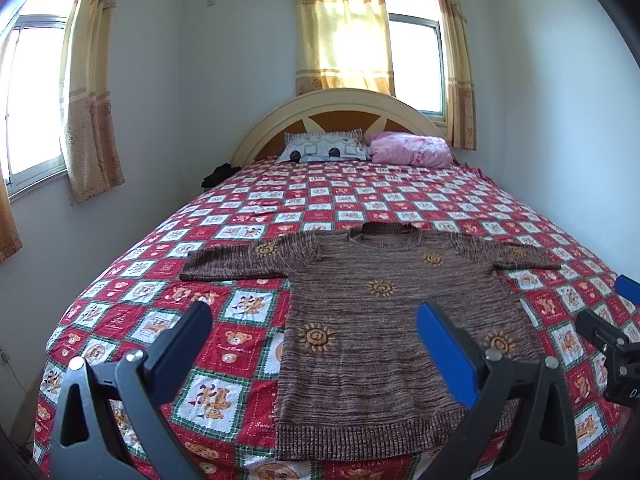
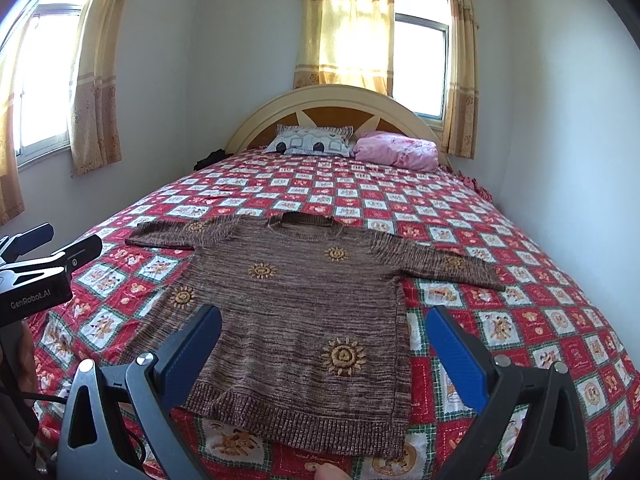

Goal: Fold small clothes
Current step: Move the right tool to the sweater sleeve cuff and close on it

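Note:
A small brown knitted sweater (image 1: 384, 320) (image 2: 304, 312) with yellow sun motifs lies flat and face up on the bed, both sleeves spread out sideways, hem toward me. My left gripper (image 1: 316, 332) hovers open above the sweater's lower left part, blue pads wide apart, nothing between them. In the right wrist view my right gripper (image 2: 324, 336) also stands open over the sweater's lower right part. The right gripper shows at the right edge of the left wrist view (image 1: 612, 320), and the left gripper at the left edge of the right wrist view (image 2: 52, 248).
The bed carries a red checked teddy-bear quilt (image 1: 248, 216) (image 2: 500, 320). A patterned pillow (image 1: 324, 148) and a pink pillow (image 1: 412, 150) lie by the headboard (image 1: 340, 104). A dark bundle (image 1: 218, 174) sits at the far left bed edge. Walls stand close on both sides.

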{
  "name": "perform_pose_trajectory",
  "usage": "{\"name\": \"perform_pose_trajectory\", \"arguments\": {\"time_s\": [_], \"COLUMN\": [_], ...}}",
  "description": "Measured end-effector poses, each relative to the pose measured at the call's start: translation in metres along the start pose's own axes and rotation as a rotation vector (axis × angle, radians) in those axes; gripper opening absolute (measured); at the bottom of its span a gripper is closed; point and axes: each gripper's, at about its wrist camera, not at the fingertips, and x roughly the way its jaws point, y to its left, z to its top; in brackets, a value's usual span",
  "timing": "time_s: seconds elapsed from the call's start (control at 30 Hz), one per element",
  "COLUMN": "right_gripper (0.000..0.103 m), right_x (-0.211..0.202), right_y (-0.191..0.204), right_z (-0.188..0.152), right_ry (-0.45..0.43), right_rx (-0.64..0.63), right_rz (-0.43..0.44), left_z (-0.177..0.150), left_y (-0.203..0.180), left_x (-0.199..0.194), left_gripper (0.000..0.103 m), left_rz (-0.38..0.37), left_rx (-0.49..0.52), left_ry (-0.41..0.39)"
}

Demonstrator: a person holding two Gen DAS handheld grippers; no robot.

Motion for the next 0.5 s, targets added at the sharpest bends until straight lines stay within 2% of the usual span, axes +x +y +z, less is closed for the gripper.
{"name": "perform_pose_trajectory", "arguments": {"time_s": [0.17,0.3,0.5], "right_gripper": [0.102,0.102,0.102], "right_x": [0.03,0.062,0.11], "right_y": [-0.021,-0.052,-0.097], "right_z": [-0.013,-0.026,-0.035], "right_ry": [0.056,0.122,0.222], "right_rx": [0.027,0.084,0.111], "right_rz": [-0.016,-0.054,-0.118], "left_z": [-0.012,-0.02,-0.015], "left_y": [-0.005,-0.004,-0.008], "left_x": [0.03,0.066,0.112], "left_gripper": [0.103,0.103,0.103], "left_rz": [0.002,0.0,0.007], "left_rx": [0.066,0.088,0.115], "left_ry": [0.035,0.101,0.148]}}
